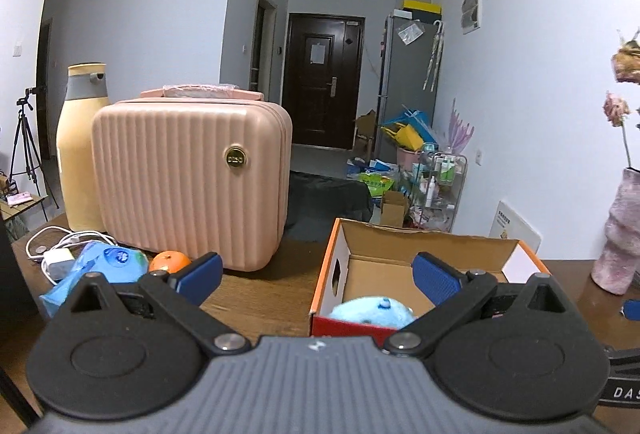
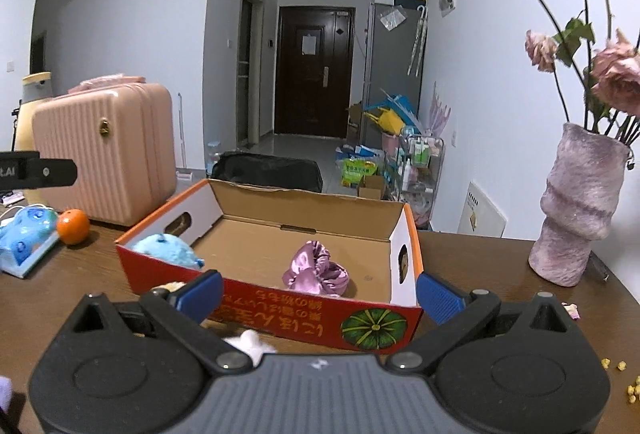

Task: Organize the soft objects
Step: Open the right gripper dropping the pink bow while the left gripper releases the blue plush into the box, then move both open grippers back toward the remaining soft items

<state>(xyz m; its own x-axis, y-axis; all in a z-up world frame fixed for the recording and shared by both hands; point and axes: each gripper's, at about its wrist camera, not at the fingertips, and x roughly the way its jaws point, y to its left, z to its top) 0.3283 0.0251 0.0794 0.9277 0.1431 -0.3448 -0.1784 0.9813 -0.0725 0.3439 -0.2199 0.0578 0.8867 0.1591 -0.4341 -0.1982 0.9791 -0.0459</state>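
Observation:
An open cardboard box (image 2: pixel 316 194) with red and orange sides stands on the brown table. Inside it lie a light blue plush toy (image 2: pixel 168 248) at the left end and a crumpled purple satin cloth (image 2: pixel 316 270) near the front wall. My right gripper (image 2: pixel 320 290) is open just in front of the box, holding nothing. A white fluffy object (image 2: pixel 250 342) lies on the table under it. My left gripper (image 1: pixel 316 274) is open above the box's left end (image 1: pixel 332 266), where the blue plush (image 1: pixel 372 310) shows below it.
A pink ribbed case (image 1: pixel 188 178) and a yellow bottle (image 1: pixel 80 138) stand at the left. An orange (image 2: pixel 73 226), a blue wipes pack (image 2: pixel 26 234) and a white charger with cable (image 1: pixel 58 258) lie near them. A purple vase of dried roses (image 2: pixel 576 210) stands at the right.

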